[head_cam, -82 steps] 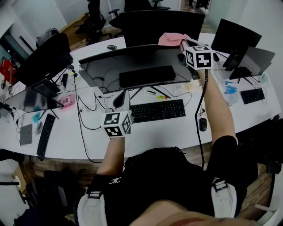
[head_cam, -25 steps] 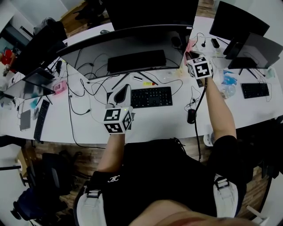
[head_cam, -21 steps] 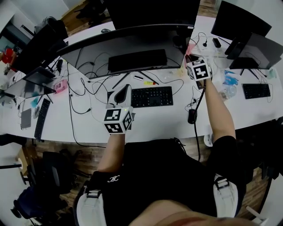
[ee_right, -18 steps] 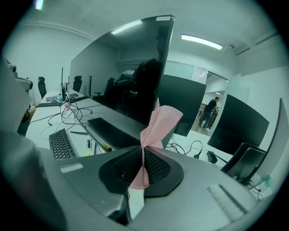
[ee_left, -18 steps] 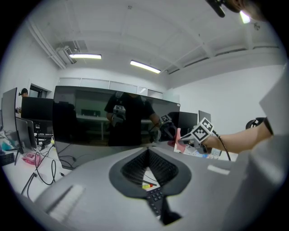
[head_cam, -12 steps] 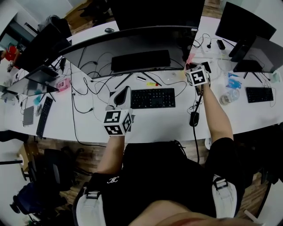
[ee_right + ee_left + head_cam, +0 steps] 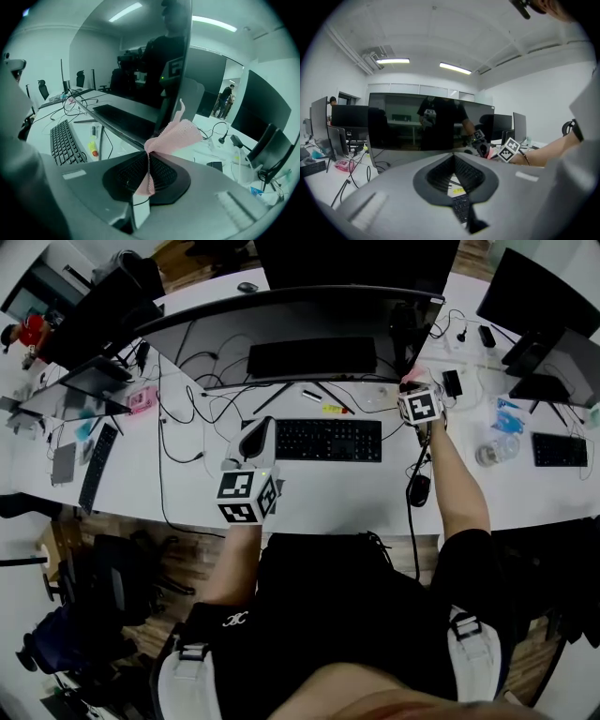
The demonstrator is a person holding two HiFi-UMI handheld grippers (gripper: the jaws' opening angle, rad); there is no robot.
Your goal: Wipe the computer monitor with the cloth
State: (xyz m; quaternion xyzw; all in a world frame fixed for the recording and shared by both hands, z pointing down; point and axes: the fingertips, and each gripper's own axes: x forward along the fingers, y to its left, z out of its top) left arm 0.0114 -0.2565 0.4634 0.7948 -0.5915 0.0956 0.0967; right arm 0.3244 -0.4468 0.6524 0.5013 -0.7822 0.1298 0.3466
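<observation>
The wide curved monitor [image 7: 300, 320] stands across the white desk [image 7: 309, 502]; its dark screen [image 7: 426, 124] fills the left gripper view. My right gripper [image 7: 412, 386] is at the monitor's lower right corner, shut on the pink cloth [image 7: 410, 378]. In the right gripper view the cloth [image 7: 174, 135] fans out from between the pads of that gripper [image 7: 149, 161], right beside the monitor's edge [image 7: 174, 70]. My left gripper [image 7: 259, 434] hovers over the desk left of the keyboard [image 7: 328, 440], its jaws [image 7: 453, 159] together and holding nothing.
A mouse [image 7: 419, 489] lies beside my right forearm. Cables [image 7: 183, 427] trail over the desk's left part. More monitors stand at the right [image 7: 548, 310] and left [image 7: 94, 324]. A bottle [image 7: 487, 454] and a second keyboard [image 7: 560, 448] sit at the right.
My right gripper has carried the pink cloth from the monitor's top edge down its right side to the lower right corner. The left gripper has stayed put.
</observation>
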